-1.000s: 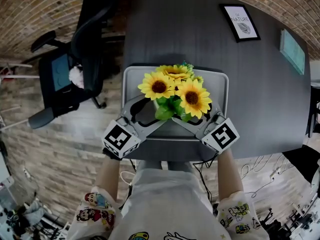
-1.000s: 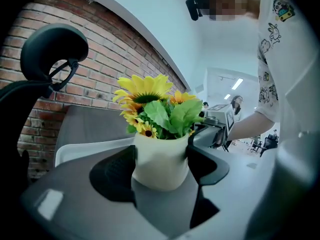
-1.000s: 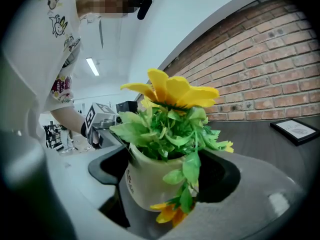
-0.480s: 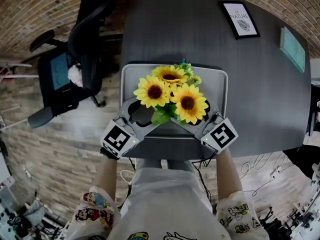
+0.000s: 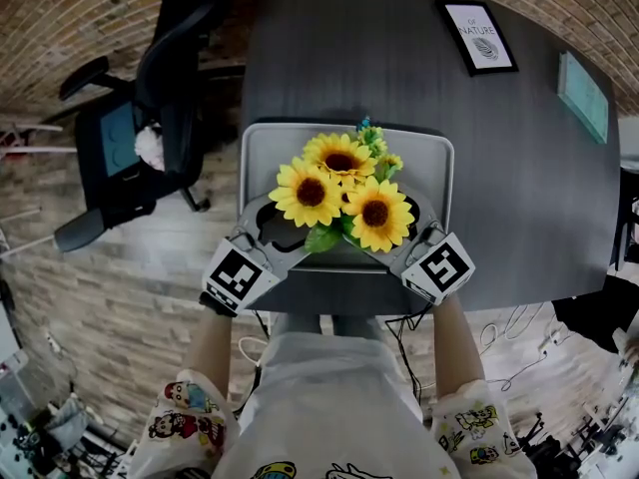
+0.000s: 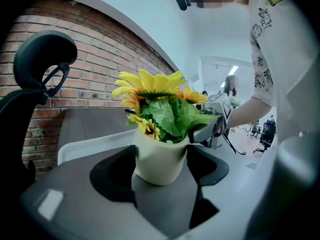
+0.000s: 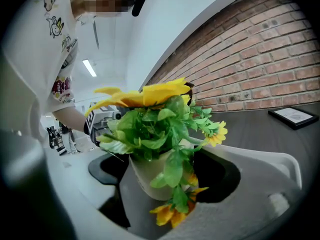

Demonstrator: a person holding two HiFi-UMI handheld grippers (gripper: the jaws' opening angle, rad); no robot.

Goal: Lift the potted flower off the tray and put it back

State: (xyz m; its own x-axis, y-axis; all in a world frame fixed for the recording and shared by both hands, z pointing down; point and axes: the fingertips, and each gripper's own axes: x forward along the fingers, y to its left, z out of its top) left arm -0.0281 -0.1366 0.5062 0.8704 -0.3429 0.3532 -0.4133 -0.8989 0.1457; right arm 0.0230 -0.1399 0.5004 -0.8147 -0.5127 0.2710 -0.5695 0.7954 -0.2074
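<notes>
The potted flower (image 5: 341, 185), yellow sunflowers in a pale pot, is over the grey tray (image 5: 262, 146). In the head view the blooms hide the pot. My left gripper (image 5: 284, 232) comes in from the near left, and the left gripper view has the pot (image 6: 160, 159) wedged between its wide-set jaws. From the near right my right gripper (image 5: 405, 236) clasps the same pot (image 7: 146, 178), with leaves and a drooping bloom hanging over it. Whether the pot's base touches the tray I cannot tell.
The tray lies at the near edge of a dark grey table (image 5: 399, 78). A framed picture (image 5: 479, 40) and a flat teal item (image 5: 584, 98) lie at the far right. A black office chair (image 5: 140, 138) stands left of the table.
The sunflowers and both grippers have shifted a little away from the person, further over the tray, and have sunk slightly. Both jaws stay on the pot.
</notes>
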